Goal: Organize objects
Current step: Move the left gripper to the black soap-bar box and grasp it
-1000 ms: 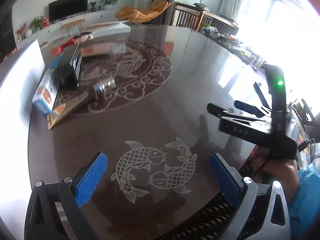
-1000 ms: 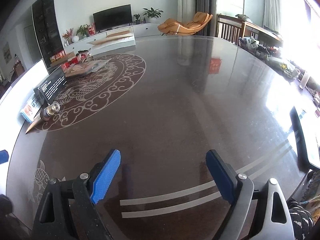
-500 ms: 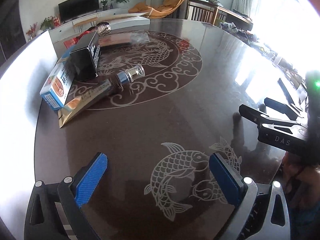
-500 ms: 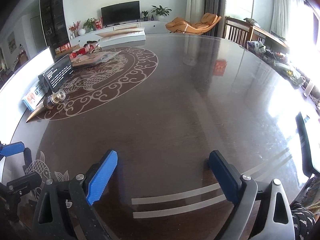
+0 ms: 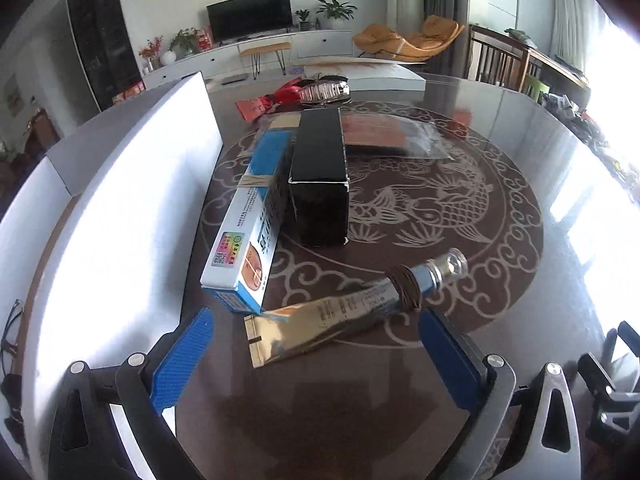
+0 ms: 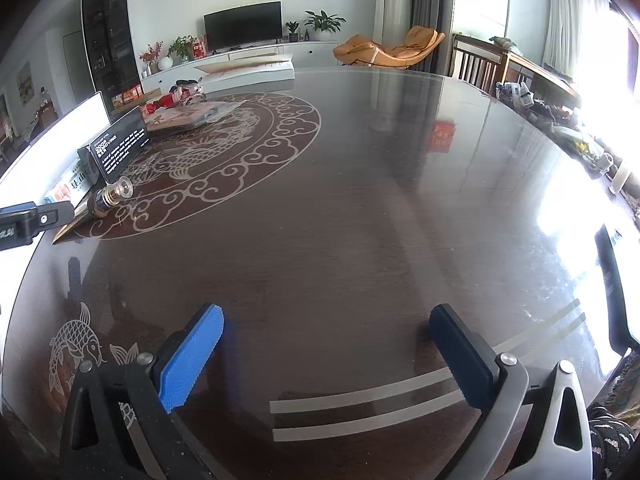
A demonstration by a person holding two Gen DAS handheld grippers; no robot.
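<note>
The gold tube (image 5: 344, 314) lies flat on the dark bench (image 5: 500, 280), just beyond the left claw (image 5: 320, 344). Its long axis runs on a slant in the left wrist view: the flat crimped end points toward the lower left, near the claw's left pad, and the clear cap (image 5: 450, 262) points up and to the right. A brown band (image 5: 408, 290) wraps the neck below the cap. The left claw's blue pads stand wide apart with nothing pressed between them; the tube's lower part sits in the gap ahead of them, untouched.

Just left of the tube, a blue and white box (image 5: 256, 216) lies with its long axis running away from the camera, leaning against a black box (image 5: 320, 176) that points the same way. A white board (image 5: 132, 208) stands along the bench's left edge.

The right claw (image 6: 324, 360) hangs over a bare stretch of bench, its jaws opening, with nothing between them. The right wrist view shows the tube only from its cap end (image 6: 116, 194), far to the left, and white lettering on the black box's side (image 6: 120, 148) that the left view does not give. It also catches a corner of the left claw at its left border. Only the left view shows the tube's full length and crimped end.
</note>
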